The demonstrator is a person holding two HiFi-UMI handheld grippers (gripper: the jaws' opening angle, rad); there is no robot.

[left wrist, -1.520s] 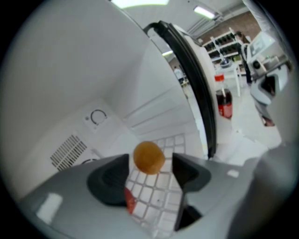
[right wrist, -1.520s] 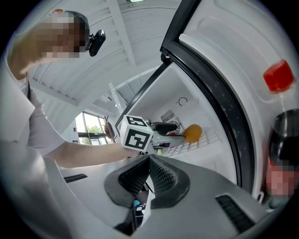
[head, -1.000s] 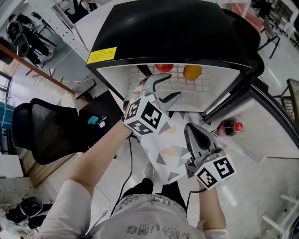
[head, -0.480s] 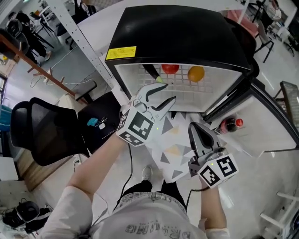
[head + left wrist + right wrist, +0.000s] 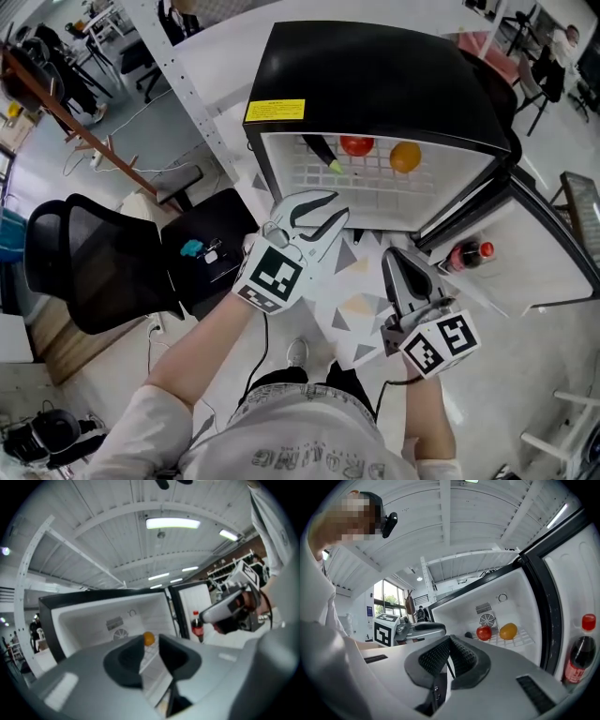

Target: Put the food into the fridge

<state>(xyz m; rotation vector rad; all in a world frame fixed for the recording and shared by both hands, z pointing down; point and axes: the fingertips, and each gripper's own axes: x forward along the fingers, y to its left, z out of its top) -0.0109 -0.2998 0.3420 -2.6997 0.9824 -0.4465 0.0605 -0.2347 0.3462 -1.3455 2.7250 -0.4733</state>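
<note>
The black mini fridge (image 5: pixel 375 75) stands open. On its white wire shelf lie a red tomato (image 5: pixel 356 145), an orange (image 5: pixel 405 157) and a dark long vegetable with a green tip (image 5: pixel 321 152). My left gripper (image 5: pixel 339 206) hangs just in front of the shelf, clear of the food, its jaws closing with nothing between them. In the left gripper view (image 5: pixel 151 649) the orange (image 5: pixel 148 639) shows far beyond the gap. My right gripper (image 5: pixel 391 255) is lower and to the right, shut and empty; the right gripper view (image 5: pixel 449 640) shows the tomato (image 5: pixel 483 633) and orange (image 5: pixel 508 631).
A cola bottle (image 5: pixel 466 255) with a red cap stands in the open fridge door (image 5: pixel 525 253) at the right. A black office chair (image 5: pixel 94 262) and a dark stool (image 5: pixel 202 248) are at the left. A patterned mat (image 5: pixel 352 309) lies on the floor before the fridge.
My left gripper has drawn back from the fridge shelf toward me and its jaws have narrowed. The right gripper has stayed in place.
</note>
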